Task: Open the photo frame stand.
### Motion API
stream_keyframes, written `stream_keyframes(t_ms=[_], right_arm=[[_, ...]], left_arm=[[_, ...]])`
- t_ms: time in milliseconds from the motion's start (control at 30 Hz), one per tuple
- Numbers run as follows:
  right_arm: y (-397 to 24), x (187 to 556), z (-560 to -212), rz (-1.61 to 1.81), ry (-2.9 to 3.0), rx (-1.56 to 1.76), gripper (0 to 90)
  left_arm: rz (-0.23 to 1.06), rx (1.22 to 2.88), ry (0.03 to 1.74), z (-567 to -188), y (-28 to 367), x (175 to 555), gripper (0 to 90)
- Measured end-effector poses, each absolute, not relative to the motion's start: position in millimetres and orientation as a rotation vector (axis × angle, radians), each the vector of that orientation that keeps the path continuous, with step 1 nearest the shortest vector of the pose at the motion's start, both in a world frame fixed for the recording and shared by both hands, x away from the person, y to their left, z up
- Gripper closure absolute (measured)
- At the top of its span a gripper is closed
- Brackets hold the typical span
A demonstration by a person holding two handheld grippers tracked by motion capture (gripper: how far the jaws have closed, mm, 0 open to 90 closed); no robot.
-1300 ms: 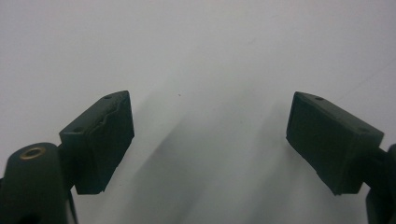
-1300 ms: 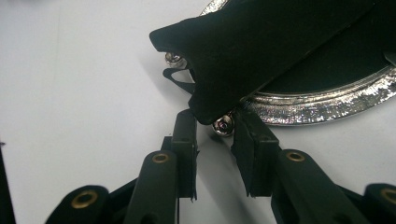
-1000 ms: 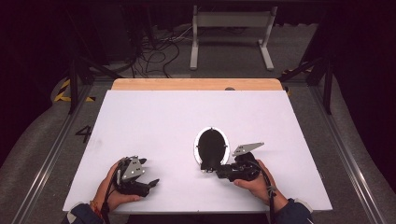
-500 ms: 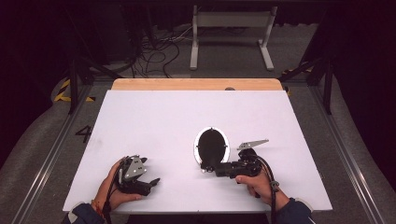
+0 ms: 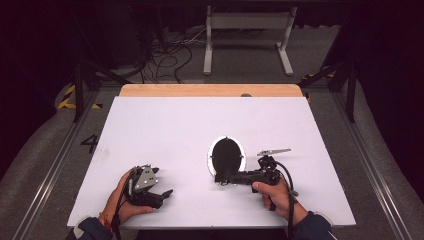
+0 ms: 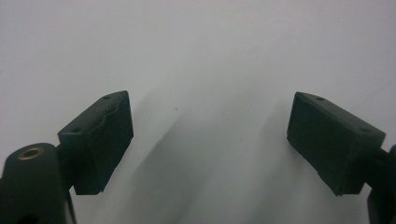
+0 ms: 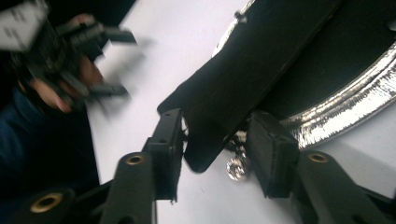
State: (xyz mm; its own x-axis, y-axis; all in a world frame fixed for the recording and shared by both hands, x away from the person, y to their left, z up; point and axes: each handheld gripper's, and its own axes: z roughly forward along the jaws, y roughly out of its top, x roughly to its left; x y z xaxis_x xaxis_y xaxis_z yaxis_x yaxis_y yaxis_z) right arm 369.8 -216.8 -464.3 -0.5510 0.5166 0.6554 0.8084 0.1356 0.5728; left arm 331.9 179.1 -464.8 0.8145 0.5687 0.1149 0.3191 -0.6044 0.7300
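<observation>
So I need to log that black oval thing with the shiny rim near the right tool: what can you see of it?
The black oval piece lies flat on the white table. It has a dark centre inside a shiny, silvery rim. In the right gripper view a flat black tab runs from it between the jaws of the right tool, whose jaws have just been closing; the left jaw looks to touch it, the other stands apart. A small metal stud sits beneath.
</observation>
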Motion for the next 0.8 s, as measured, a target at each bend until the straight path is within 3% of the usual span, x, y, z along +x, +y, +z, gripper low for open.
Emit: stream_keyframes(t_ms=[300,467,667,800], right_arm=[[-209,383,-469,-1.402,-2.023,-1.325,59.1],[-206,389,-469,-1.433,-1.992,-1.346,53.9],[-203,400,-471,-1.448,-1.936,-1.371,54.4],[-201,403,-472,-1.447,-1.936,-1.376,57.5]], left_arm=[[0.367,2.235,0.617,-459,153,358,14.9],[0.322,2.213,0.609,-457,144,372,15.3],[0.308,2.225,0.602,-457,134,384,15.4],[0.233,2.211,0.655,-459,127,396,16.9]])
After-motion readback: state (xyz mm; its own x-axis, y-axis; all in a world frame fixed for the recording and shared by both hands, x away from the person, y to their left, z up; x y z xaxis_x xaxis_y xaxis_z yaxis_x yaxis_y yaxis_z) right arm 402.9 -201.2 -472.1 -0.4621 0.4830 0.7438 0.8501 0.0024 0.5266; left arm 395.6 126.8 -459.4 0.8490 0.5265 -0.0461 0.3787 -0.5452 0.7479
